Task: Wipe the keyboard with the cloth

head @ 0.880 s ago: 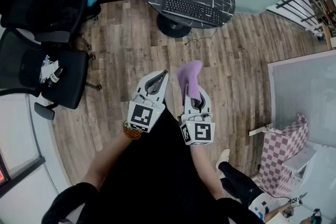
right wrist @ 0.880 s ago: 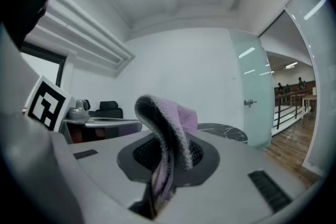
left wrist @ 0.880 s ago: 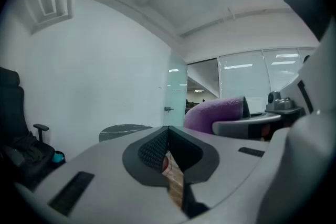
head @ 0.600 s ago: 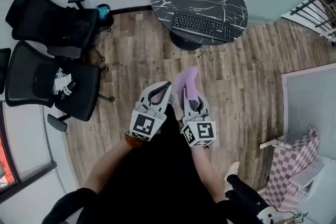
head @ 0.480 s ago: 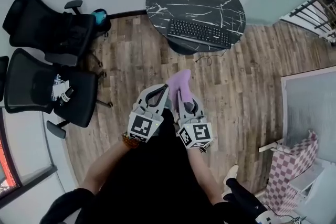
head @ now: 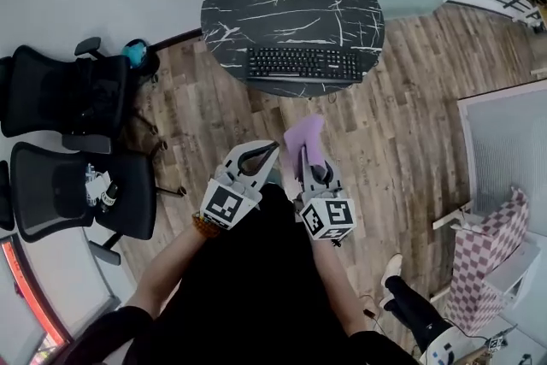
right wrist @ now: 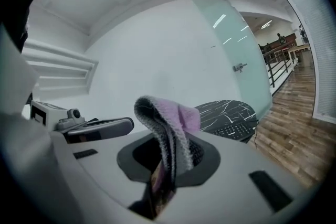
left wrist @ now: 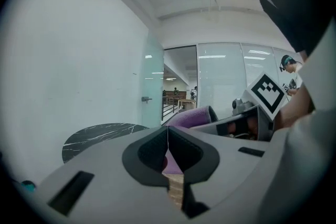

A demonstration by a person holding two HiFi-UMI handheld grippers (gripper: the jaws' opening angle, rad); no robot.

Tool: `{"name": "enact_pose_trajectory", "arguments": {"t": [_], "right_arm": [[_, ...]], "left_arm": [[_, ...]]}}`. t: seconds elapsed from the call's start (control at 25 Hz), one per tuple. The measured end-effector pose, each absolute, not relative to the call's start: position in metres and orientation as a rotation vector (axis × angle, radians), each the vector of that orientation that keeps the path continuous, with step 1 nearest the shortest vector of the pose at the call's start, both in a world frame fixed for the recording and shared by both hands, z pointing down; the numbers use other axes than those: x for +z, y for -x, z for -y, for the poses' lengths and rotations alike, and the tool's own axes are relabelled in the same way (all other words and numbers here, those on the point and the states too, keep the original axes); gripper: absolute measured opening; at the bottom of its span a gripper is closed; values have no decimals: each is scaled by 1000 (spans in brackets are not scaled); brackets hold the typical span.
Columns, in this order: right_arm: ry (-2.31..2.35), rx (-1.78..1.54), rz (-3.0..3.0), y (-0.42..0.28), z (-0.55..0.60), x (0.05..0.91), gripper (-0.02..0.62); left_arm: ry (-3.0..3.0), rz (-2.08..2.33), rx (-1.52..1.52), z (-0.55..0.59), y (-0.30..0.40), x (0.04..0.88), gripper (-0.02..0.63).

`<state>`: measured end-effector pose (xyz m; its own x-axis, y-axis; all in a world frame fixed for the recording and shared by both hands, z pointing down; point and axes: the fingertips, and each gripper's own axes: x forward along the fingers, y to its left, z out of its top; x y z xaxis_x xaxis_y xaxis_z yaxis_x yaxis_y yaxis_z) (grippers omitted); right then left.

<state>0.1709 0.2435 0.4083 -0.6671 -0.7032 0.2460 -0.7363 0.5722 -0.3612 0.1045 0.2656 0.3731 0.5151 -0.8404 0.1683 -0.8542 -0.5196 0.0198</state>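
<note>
Right claw [head: 311, 168] is clamped on the purple cloth [head: 304, 135], and the right gripper view shows how. The fabric is pinched low between the pads, and a folded end stands up and flops forward past the tips. I carry it that way, I think, so that a loose pad of cloth leads and meets the keys before any hard part of the claw does.

My left claw [head: 261, 151] is closed with nothing in it. In the left gripper view its two pads meet along a thin seam, and the purple behind them belongs to the cloth in the other claw. Shut is a sensible way to carry an idle claw (no open jaw to snag on anything), and it is free to steady the keyboard if that proves useful.

Both claws sit side by side in front of my body, aimed a little below level toward the round black marble counter [head: 231, 0]. The keyboard [head: 303, 62] lies on the near part of that counter, close to the rim facing me. What looks like its cable [head: 332, 95] hangs off toward the wooden floor [head: 402, 124].

A stretch of floor lies between the claws and the counter, so cloth and keyboard are well apart and no wiping has begun. I judge this to be the approach. Two black office chairs [head: 64, 90] stand off to my left, clear of the line to the counter.
</note>
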Motion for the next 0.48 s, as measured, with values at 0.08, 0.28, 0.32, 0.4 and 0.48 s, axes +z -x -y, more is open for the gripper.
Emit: {"name": "enact_pose_trajectory", "arguments": {"t": [0.08, 0.28, 0.32, 0.4, 0.48], "right_arm": [[-1295, 684, 2678, -176, -223, 416, 58], [-1432, 795, 2577, -166, -171, 432, 58], [-1462, 837, 2600, -159, -156, 430, 58], [-1533, 917, 2626, -147, -126, 427, 58], [-1593, 938, 2601, -133, -103, 427, 58]], "left_arm": [[-2663, 1455, 226, -240, -95, 383, 14], [-2733, 1309, 259, -181, -63, 401, 15], [-2744, 1282, 270, -166, -54, 406, 15], [-2756, 1225, 285, -137, -39, 414, 14], [-2784, 1162, 299, -111, -25, 416, 14]]}}
